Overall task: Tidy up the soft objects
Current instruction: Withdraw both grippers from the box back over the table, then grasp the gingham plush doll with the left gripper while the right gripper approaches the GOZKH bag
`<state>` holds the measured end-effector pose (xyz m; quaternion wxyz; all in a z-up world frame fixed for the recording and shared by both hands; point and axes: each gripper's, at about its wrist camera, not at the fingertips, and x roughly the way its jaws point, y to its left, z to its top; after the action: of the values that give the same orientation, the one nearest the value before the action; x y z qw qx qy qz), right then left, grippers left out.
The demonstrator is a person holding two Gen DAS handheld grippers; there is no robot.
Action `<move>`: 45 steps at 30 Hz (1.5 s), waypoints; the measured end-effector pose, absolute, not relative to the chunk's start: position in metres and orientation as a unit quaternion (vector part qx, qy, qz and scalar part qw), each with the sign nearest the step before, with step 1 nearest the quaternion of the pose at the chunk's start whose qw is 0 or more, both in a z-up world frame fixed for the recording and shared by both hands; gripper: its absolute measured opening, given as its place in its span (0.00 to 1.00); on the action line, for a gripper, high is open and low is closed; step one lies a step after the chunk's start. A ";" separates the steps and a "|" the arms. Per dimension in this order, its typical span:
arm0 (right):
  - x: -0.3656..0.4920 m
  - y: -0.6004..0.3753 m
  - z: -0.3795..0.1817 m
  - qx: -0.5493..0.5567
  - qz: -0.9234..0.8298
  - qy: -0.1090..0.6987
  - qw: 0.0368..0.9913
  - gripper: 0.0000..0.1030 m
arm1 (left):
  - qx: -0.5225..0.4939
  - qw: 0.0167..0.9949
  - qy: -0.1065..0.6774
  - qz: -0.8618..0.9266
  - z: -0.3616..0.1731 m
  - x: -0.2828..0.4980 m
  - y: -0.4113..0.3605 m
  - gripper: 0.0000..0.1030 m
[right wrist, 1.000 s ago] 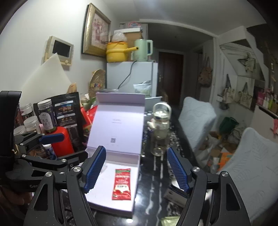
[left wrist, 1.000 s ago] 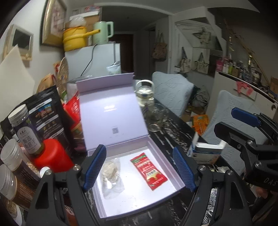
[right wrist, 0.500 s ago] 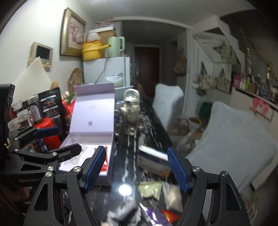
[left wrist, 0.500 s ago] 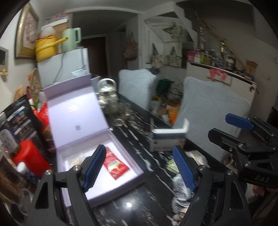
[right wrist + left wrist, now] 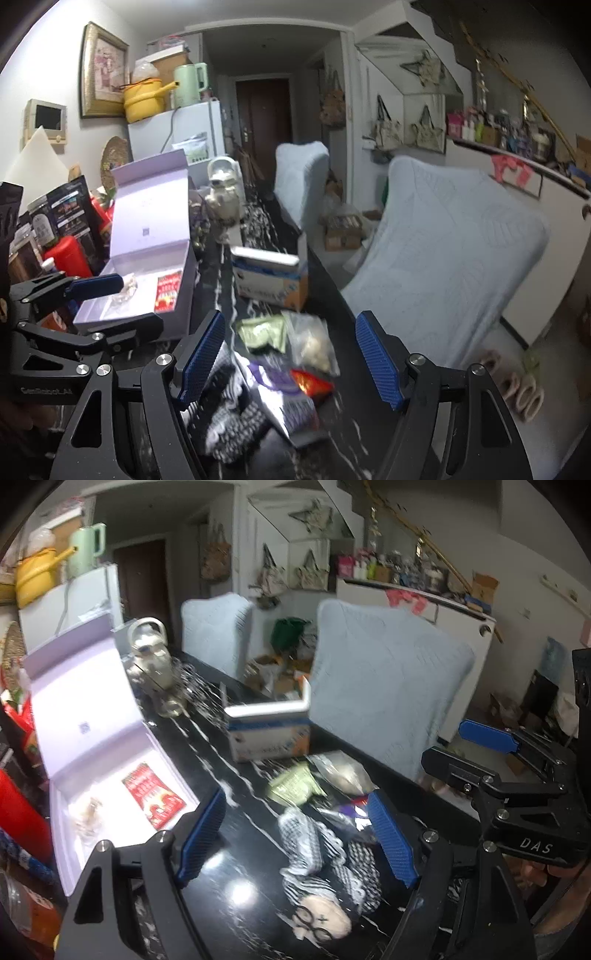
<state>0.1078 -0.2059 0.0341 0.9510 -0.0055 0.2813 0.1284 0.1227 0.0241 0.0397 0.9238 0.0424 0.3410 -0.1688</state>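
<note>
An open lilac box (image 5: 88, 738) holds a red sachet (image 5: 153, 800) and a clear packet (image 5: 88, 814); it also shows in the right wrist view (image 5: 147, 258). A checkered soft doll (image 5: 325, 856) lies on the black table, with a green packet (image 5: 295, 784), a clear bag (image 5: 341, 771) and a purple pouch (image 5: 284, 398) beside it. My left gripper (image 5: 295, 843) is open and empty above the doll. My right gripper (image 5: 288, 358) is open and empty over the packets.
A white and blue carton (image 5: 267, 731) stands mid-table. A glass teapot (image 5: 151, 661) stands further back. Jars, a red bottle (image 5: 68, 256) and snack bags crowd the left edge. Two covered chairs (image 5: 384, 686) stand along the table's right side.
Both grippers have swung right, away from the box toward the pile of soft items. The doll and packets have come into view between the fingers.
</note>
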 end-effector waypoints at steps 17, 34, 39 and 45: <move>0.110 -0.229 -0.034 0.042 0.165 0.349 0.922 0.72 | 0.041 0.897 0.409 -0.160 -0.028 0.128 0.008 0.77; 0.110 -0.217 -0.054 0.014 0.201 0.350 0.915 0.72 | 0.026 0.859 0.486 -0.158 -0.083 0.154 0.010 0.77; 0.114 -0.217 -0.058 0.018 0.208 0.353 0.912 0.72 | 0.027 0.858 0.484 -0.171 -0.086 0.155 0.008 0.77; 0.122 -0.211 -0.061 0.016 0.216 0.359 0.908 0.72 | 0.018 0.854 0.478 -0.203 -0.082 0.157 0.011 0.52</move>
<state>0.1224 -0.2108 -0.0613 0.9079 0.0159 0.3591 0.2157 0.1567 0.0108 -0.0824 0.8542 0.0181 0.4783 -0.2031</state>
